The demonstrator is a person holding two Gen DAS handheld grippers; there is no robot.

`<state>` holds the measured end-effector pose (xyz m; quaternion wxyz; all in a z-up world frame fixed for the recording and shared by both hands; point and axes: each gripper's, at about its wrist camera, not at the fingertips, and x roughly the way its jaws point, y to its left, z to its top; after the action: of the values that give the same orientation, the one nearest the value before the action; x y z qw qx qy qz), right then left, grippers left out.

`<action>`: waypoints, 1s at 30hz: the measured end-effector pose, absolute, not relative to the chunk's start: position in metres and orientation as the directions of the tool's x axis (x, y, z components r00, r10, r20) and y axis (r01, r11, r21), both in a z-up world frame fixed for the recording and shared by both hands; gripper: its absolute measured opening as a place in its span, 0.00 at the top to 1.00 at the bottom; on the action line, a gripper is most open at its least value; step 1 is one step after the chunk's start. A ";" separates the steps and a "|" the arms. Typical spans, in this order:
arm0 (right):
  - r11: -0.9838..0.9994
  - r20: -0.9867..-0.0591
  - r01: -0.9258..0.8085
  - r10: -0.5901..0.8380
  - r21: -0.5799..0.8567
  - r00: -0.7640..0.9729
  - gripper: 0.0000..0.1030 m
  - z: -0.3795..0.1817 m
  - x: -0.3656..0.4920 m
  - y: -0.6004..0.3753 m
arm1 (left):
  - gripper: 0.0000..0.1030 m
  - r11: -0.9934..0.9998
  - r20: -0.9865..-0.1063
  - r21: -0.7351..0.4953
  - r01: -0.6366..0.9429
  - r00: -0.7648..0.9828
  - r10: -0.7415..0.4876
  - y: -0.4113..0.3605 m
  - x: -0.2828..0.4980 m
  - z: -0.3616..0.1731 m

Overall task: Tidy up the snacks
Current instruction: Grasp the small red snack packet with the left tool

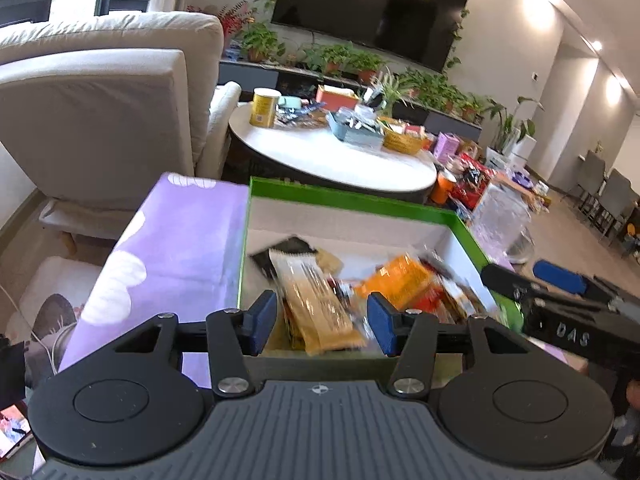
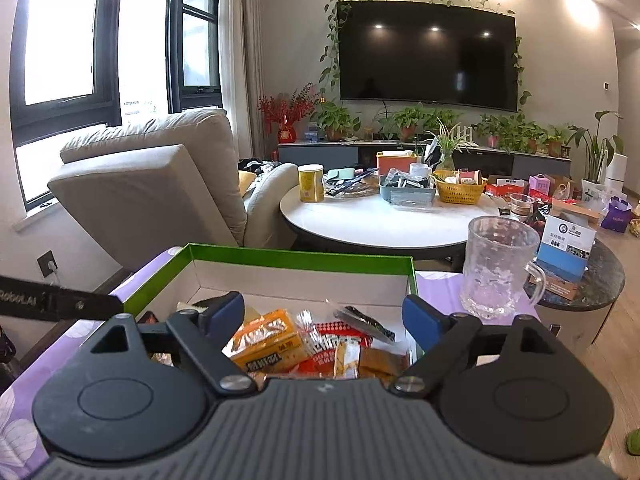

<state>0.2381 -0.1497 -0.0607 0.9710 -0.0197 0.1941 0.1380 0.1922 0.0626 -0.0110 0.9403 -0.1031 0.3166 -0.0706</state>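
Note:
A white box with a green rim [image 1: 348,196] [image 2: 296,258] stands on a purple flowered cloth [image 1: 172,248] and holds several snack packets. My left gripper [image 1: 322,324] hangs open over the box's near edge. A long tan bar packet [image 1: 320,308] lies in the box, seen in the gap between the blue pads [image 1: 262,322], which do not press on it. An orange packet [image 1: 396,284] [image 2: 266,344] and a red packet [image 2: 332,354] lie beside it. My right gripper [image 2: 324,320] [image 1: 528,276] stands open, wider, above these packets at the box's right side, holding nothing.
A clear glass mug [image 2: 496,268] stands on the cloth right of the box. Behind it are a round white table [image 2: 380,224] with a yellow can [image 2: 311,183] and baskets, a beige armchair [image 2: 152,184], and a dark side table [image 2: 592,284] with a blue-and-white carton.

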 end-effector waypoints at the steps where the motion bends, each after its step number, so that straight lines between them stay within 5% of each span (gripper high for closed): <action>1: 0.961 -0.384 -0.276 0.260 0.014 0.886 0.17 -0.061 0.236 -0.150 | 0.54 0.969 -0.586 -0.237 0.071 0.785 -0.201 0.061 0.189 -0.013; 22: 0.969 -0.456 -0.247 0.231 0.025 0.859 0.17 -0.078 0.201 -0.163 | 0.54 0.971 -0.704 -0.238 0.002 0.688 -0.174 0.107 0.134 -0.066; 30: 0.972 -0.472 -0.232 0.219 0.031 0.854 0.17 -0.083 0.191 -0.165 | 0.54 0.962 -0.707 -0.171 0.211 0.655 -0.269 0.084 0.119 -0.072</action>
<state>0.1914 -0.1653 -0.0832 0.9627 -0.0133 0.2436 0.1170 0.1194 0.0842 -0.0720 0.9088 -0.0367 0.3940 -0.1320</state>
